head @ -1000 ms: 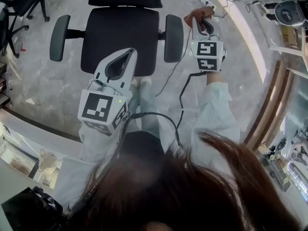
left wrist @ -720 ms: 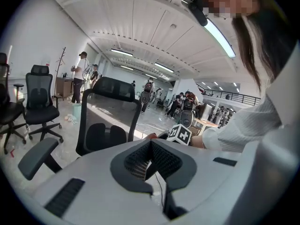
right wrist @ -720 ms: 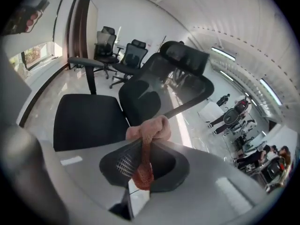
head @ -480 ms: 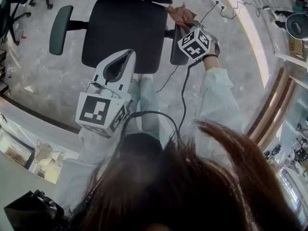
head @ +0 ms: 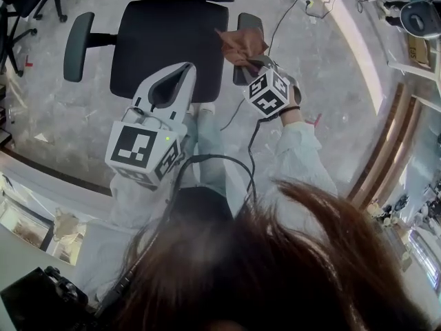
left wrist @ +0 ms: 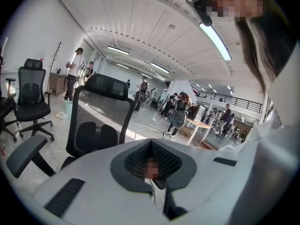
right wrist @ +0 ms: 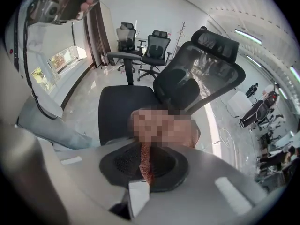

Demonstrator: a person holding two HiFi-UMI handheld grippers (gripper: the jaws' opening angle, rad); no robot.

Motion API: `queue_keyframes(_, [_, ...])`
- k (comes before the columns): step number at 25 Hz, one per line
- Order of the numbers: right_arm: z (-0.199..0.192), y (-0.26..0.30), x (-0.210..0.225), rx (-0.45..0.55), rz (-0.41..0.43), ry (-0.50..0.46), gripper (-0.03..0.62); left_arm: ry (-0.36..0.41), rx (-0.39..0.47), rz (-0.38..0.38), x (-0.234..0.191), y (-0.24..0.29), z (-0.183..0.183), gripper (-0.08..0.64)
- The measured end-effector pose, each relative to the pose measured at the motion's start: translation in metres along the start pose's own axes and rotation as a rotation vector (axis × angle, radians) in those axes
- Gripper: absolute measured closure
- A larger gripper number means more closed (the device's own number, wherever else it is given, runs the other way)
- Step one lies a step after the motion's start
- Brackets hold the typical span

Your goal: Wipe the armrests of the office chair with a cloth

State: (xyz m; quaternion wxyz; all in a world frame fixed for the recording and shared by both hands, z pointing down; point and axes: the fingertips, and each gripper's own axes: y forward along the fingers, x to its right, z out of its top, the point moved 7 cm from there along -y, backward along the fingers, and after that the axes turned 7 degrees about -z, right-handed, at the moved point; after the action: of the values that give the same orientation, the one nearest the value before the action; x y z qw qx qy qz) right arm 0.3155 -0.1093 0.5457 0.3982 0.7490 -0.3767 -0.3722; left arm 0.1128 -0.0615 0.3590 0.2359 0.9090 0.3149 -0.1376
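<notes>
Cloth (head: 241, 45), head view: draped on the right armrest (head: 249, 21), just right of the seat (head: 165, 47), with the right gripper (head: 249, 62) on it and the wrist turned inward. The left gripper (head: 180, 74) hangs at the seat's front edge.

Left gripper view: jaws together, nothing between them.

Right gripper view: jaws clamped on the cloth. Recommended: press it flat and sweep the pad's full length.

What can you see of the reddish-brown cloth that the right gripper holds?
The reddish-brown cloth looks soft and finely textured. It is crumpled. One narrow edge is pinched between the shut jaws of the right gripper; the rest bunches ahead of them, over the dark right armrest of the black office chair, and appears to rest on it.
</notes>
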Motion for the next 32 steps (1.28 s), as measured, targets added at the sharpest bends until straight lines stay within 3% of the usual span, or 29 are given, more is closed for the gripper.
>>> queue_keyframes(10, [-0.028, -0.049, -0.076, 0.041, 0.045, 0.137, 0.56, 0.047, -0.006, -0.064, 0.024, 0.006, 0.001, 0.557])
queue_keyframes(14, [-0.036, -0.051, -0.084, 0.063, 0.002, 0.143, 0.56, 0.053, -0.017, -0.077, 0.029, 0.01, 0.0, 0.557])
queue_keyframes(23, [-0.023, -0.02, -0.01, 0.051, -0.113, 0.187, 0.56, 0.043, -0.038, -0.052, 0.021, 0.014, -0.006, 0.557])
queue_keyframes(32, [0.0, 0.041, 0.078, -0.02, -0.183, 0.257, 0.56, 0.014, -0.024, 0.048, -0.009, 0.002, -0.002, 0.557])
